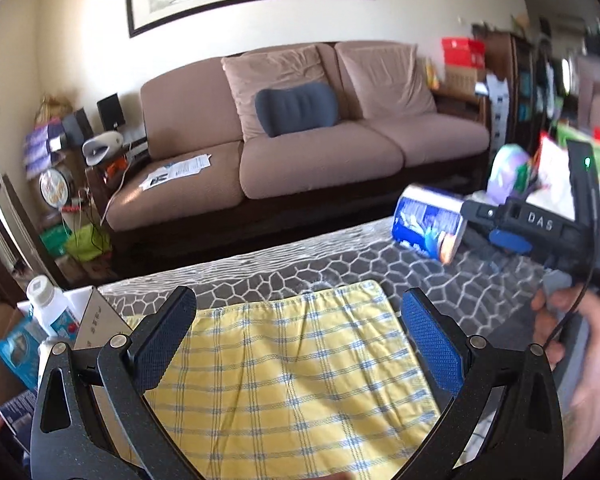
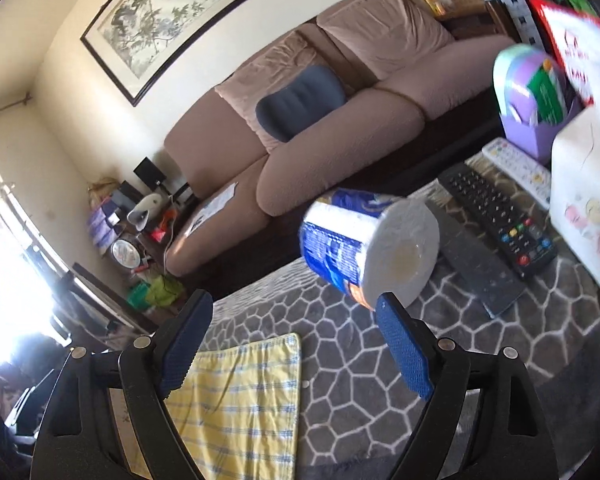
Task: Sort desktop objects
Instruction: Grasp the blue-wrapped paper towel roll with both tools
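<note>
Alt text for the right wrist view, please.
The open right gripper points at a wrapped paper roll lying on its side on a grey patterned table mat. A yellow checked cloth lies lower left, two remotes right of the roll, a sofa behind.

- The yellow checked cloth [image 1: 296, 380] runs off the bottom edge of the left wrist view, and both gripper arms cover its near corners.
- The paper roll [image 1: 428, 224] is smeared by motion there; its label print cannot be read.
- In the right wrist view, the white box [image 2: 588, 192] at the right edge is cut off and blurred.
- The red-bordered card [image 2: 568, 40] behind the purple holder [image 2: 532, 92] is too blurred to read.
- A person's hand [image 1: 572, 344] is cut by the right edge.
</note>
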Demonstrator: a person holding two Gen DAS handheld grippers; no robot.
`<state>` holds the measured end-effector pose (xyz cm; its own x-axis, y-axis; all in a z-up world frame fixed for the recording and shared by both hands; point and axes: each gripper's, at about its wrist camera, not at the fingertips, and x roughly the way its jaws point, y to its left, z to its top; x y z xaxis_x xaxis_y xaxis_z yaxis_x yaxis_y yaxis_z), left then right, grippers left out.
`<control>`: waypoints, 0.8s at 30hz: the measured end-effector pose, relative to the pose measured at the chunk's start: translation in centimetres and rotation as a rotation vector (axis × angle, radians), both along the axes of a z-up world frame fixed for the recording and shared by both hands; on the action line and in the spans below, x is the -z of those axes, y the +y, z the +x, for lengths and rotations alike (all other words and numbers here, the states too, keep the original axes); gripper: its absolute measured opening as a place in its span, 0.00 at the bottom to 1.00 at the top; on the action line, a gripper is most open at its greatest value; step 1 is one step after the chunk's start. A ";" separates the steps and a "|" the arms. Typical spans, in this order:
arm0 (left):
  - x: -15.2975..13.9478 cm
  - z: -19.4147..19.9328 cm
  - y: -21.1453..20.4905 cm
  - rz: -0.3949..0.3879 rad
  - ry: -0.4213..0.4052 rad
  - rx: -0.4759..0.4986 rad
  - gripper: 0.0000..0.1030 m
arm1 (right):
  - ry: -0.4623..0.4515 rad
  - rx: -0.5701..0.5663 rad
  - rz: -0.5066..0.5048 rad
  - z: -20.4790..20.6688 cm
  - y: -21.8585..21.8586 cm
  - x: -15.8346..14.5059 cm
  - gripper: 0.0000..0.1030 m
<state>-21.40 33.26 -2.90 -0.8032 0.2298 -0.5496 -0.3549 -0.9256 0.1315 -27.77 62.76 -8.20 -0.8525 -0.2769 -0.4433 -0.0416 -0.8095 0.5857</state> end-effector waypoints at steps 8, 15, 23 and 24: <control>4.1 -8.9 3.5 0.240 -0.189 0.116 0.97 | 0.013 0.096 -0.146 -0.1 4.1 4.1 0.83; 7.3 -20.3 6.7 0.567 -0.312 0.445 0.95 | 0.083 0.061 -0.291 -0.7 3.9 5.8 0.83; 14.1 -26.7 7.5 0.797 -0.621 0.630 0.72 | 0.202 0.073 -0.192 0.9 4.0 3.7 0.83; 14.0 -26.9 7.6 0.768 -0.602 0.619 0.71 | 0.226 0.080 -0.163 1.2 4.1 3.2 0.83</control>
<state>-48.31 40.88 -16.90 -0.0921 0.9321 -0.3502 -0.5897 -0.3345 -0.7351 -26.53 66.85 -11.44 -0.9468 -0.2566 -0.1944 0.0449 -0.7033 0.7094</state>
